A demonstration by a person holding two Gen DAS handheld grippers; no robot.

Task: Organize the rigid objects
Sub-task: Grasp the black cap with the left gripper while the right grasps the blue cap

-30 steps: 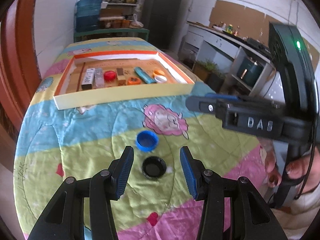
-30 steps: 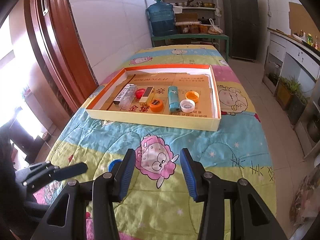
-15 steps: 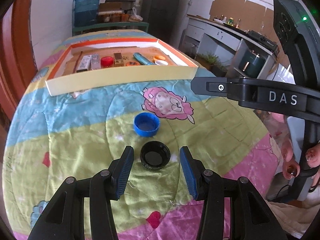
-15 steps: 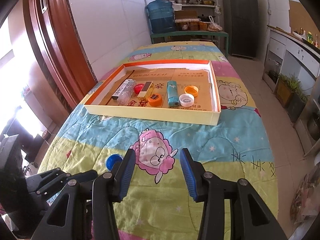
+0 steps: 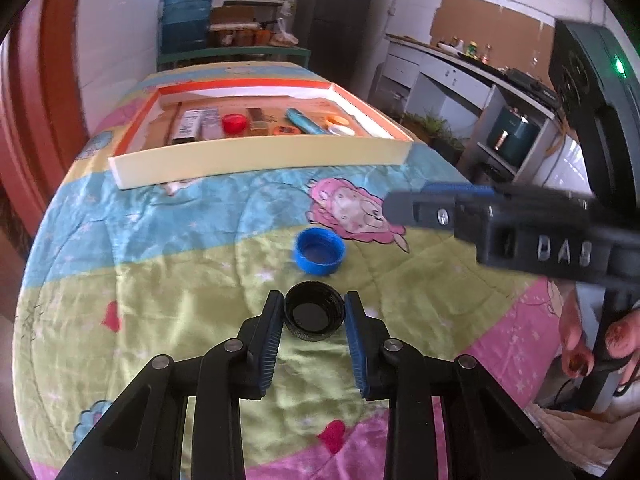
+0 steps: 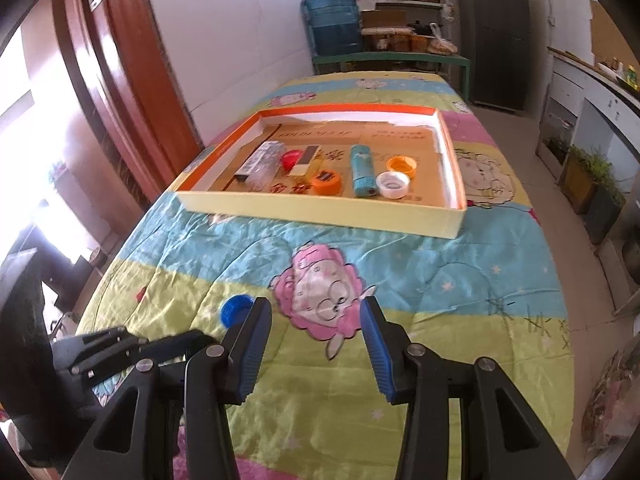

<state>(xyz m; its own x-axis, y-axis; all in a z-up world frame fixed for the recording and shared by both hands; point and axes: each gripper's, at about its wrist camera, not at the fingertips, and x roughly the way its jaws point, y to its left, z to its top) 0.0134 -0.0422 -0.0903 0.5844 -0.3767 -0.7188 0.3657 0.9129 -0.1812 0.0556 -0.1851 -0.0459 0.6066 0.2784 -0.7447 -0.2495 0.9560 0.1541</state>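
Note:
A black bottle cap [image 5: 314,316] lies open side up on the cartoon-print quilt. My left gripper [image 5: 314,298] has its jaws closing around it, and both blue pads touch its sides. Just beyond lies a blue cap [image 5: 320,251], also visible past my right gripper's left finger [image 6: 235,309]. Above the pink sheep print, my right gripper [image 6: 315,306] hangs open with nothing between its fingers. At the far end of the quilt sits a shallow cardboard tray [image 5: 260,158] with an orange rim. It holds red, orange and white caps, a teal tube and small boxes.
The quilted table drops off on the right toward a tiled floor, white counters and potted plants [image 6: 588,168]. A person's fingers [image 5: 580,344] grip the right gripper's handle. A wooden door frame [image 6: 132,80] stands to the left, shelves and a water jug [image 6: 332,20] behind.
The left jaws have narrowed from well apart to touching the black cap, and the left gripper has edged forward over it. The right gripper has hardly moved.

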